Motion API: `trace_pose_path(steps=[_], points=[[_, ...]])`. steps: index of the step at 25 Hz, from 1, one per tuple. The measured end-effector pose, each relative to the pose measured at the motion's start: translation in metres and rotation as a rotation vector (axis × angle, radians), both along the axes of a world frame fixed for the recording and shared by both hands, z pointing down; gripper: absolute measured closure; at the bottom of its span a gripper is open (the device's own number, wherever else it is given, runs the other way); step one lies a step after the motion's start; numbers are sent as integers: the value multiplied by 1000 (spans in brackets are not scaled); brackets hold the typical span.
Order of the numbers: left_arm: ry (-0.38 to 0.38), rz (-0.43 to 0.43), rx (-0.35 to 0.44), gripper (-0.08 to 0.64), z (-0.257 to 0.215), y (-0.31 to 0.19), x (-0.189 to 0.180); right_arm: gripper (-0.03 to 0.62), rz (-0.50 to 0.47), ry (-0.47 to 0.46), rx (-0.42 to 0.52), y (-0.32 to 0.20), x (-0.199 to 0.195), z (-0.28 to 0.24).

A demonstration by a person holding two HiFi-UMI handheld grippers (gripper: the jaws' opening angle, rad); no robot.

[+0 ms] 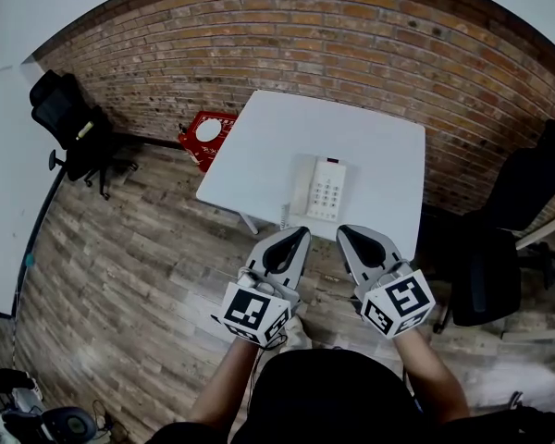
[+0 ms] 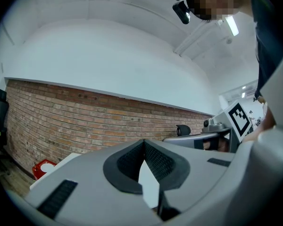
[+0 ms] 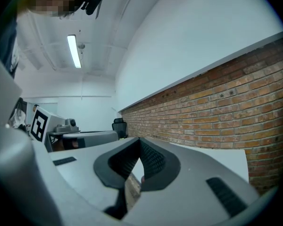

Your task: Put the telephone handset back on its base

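Head view: handset (image 1: 302, 189) looks seated on left side of base (image 1: 328, 192), at near part of white surface (image 1: 287, 137). L gripper (image 1: 302, 233) & R gripper (image 1: 346, 232) hover level just short of phone, not touching it.
Left gripper view: jaws closed tip to tip, nothing betw.
Right gripper view: same, closed, empty.
Judgement: handset lies as task wants; no grasp in hand. Seating too small to confirm.

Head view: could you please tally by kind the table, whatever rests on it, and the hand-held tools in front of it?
White rectangular table: 1
White desk telephone: 1
Grey hand-held tools: 2, the left tool and the right tool
Total: 4
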State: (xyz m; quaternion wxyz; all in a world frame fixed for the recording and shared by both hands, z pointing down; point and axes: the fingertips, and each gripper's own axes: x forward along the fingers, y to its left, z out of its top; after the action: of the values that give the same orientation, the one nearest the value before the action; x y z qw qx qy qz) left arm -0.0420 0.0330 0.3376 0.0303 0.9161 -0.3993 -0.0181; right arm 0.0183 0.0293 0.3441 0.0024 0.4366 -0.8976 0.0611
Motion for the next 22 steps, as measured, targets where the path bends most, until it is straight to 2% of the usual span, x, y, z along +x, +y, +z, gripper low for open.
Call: trace_pose_path(steps=[22], points=[[-12, -33, 24, 551, -7, 64, 25, 580, -38, -15, 15, 59, 22, 0]])
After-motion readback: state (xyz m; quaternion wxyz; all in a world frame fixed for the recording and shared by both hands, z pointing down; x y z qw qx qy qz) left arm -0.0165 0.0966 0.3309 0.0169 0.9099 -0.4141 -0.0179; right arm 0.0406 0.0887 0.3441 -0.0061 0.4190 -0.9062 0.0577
